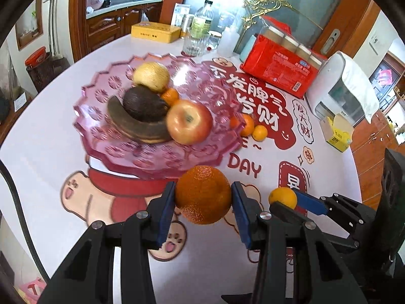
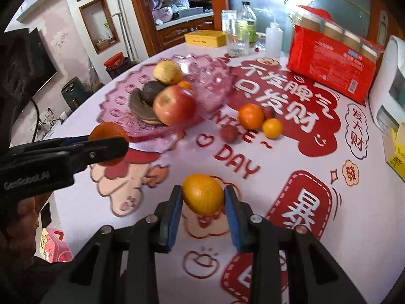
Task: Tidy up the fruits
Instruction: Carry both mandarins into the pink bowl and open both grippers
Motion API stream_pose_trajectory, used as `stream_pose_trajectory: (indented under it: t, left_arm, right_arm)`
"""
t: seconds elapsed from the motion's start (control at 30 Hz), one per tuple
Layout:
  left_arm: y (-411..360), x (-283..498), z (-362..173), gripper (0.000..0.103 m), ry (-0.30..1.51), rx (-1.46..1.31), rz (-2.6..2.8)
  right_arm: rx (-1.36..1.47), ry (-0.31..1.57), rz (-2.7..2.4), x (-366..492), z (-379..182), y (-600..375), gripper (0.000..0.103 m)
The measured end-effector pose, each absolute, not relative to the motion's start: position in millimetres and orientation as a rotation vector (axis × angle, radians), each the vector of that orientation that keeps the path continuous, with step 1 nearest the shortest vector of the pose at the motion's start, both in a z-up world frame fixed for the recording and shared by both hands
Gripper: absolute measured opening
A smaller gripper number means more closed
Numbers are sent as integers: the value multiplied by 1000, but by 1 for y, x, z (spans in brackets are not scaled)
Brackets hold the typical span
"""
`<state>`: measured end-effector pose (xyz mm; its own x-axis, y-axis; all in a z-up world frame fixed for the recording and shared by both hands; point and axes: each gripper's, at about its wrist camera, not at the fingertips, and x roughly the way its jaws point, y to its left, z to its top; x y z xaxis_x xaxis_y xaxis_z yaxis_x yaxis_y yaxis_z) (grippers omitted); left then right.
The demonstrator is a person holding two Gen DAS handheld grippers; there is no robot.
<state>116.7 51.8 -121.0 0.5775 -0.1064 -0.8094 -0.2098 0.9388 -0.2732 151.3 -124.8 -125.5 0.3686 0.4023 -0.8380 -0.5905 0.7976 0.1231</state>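
The big bumpy orange (image 1: 203, 194) is squeezed between the left gripper (image 1: 203, 197) fingers, just near the pink plate (image 1: 101, 149). Lift it over the wavy rim and set it down softly. The right gripper (image 2: 203, 197) fingers hold a smooth small orange (image 2: 203, 193) above the counter (image 2: 278, 167).

Both wrist views look forward and down along their fingers, close above the counter (image 1: 45, 136). Left sits nearer the pink fruit plate (image 1: 101, 106); both share it.
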Motion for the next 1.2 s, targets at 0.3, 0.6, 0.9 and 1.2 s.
stream_pose_trajectory:
  t: [0.3, 0.6, 0.9, 1.2]
  left_arm:
    - [102, 107, -99, 42, 935, -301, 24]
    - [153, 111, -83, 42, 904, -242, -19]
    - [186, 131, -84, 42, 918, -171, -111]
    - [205, 148, -100, 43, 962, -153, -183]
  right_arm:
    - [-148, 962, 661, 134, -101, -81, 34]
    - [-85, 893, 628, 130, -84, -34, 34]
    - [-31, 877, 560, 133, -87, 0, 34]
    - [16, 902, 490, 144, -104, 21, 34]
